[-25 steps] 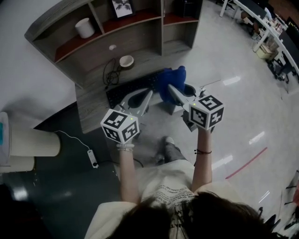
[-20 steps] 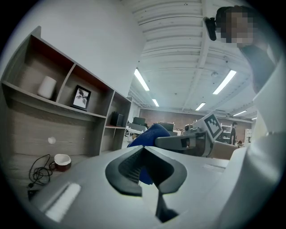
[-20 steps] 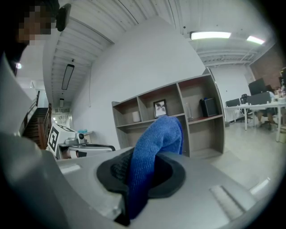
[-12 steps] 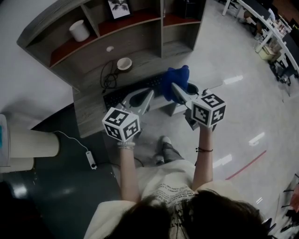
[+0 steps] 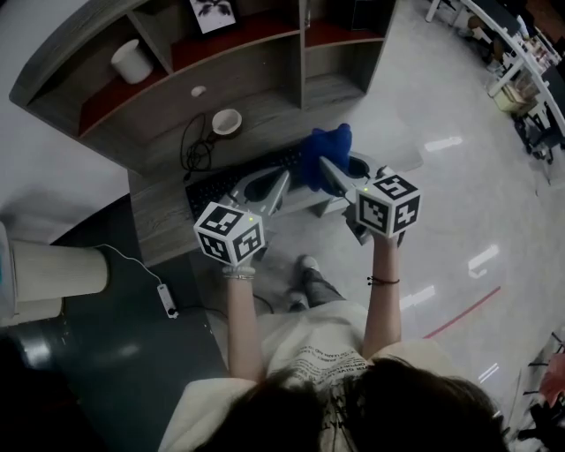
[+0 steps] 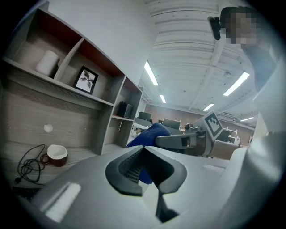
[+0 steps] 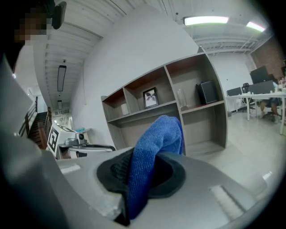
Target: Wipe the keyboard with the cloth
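Hardly anything's moved since a second ago, the desk (image 5: pixel 163 225) just slides a bit left in the head view.

Both forearms are stretched straight out in front, side by side, marker cubes facing up. The left gripper (image 5: pixel 283 177) is clamped together on nothing, tips aimed at the desk. The right gripper (image 5: pixel 324 165) is pinching the blue cloth (image 5: pixel 325 146), which bunches up past its jaws over the right end of the black keyboard (image 5: pixel 216 185); can't tell if it's actually touching the keys. Past the keyboard there's a small bowl (image 5: pixel 227 121) next to a tangled cable (image 5: pixel 192 146), then the shelf unit (image 5: pixel 247 66) with a white cup (image 5: pixel 132 60) and a framed picture (image 5: pixel 212 11).
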Tool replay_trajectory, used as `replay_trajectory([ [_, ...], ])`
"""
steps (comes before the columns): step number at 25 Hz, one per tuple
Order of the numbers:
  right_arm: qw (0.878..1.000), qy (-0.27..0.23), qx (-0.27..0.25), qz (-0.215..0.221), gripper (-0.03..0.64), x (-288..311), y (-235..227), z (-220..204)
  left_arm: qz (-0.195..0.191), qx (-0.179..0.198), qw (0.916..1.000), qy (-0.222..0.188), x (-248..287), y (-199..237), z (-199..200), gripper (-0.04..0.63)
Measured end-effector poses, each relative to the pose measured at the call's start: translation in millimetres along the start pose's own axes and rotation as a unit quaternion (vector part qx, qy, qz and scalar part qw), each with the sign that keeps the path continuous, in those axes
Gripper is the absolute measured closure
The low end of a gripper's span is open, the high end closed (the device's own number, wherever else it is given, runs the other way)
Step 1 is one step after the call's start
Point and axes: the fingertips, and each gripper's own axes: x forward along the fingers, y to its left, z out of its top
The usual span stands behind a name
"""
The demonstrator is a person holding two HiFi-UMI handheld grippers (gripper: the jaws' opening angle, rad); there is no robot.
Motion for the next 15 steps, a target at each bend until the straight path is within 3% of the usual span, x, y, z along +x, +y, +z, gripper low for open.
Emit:
replay_trajectory([
  [15, 0.998, 0.05, 0.024, 0.005, 0.557, 24, -66, -24, 0.009, -0.052, 0.9961, 0.07, 67, 16, -57, 0.592],
])
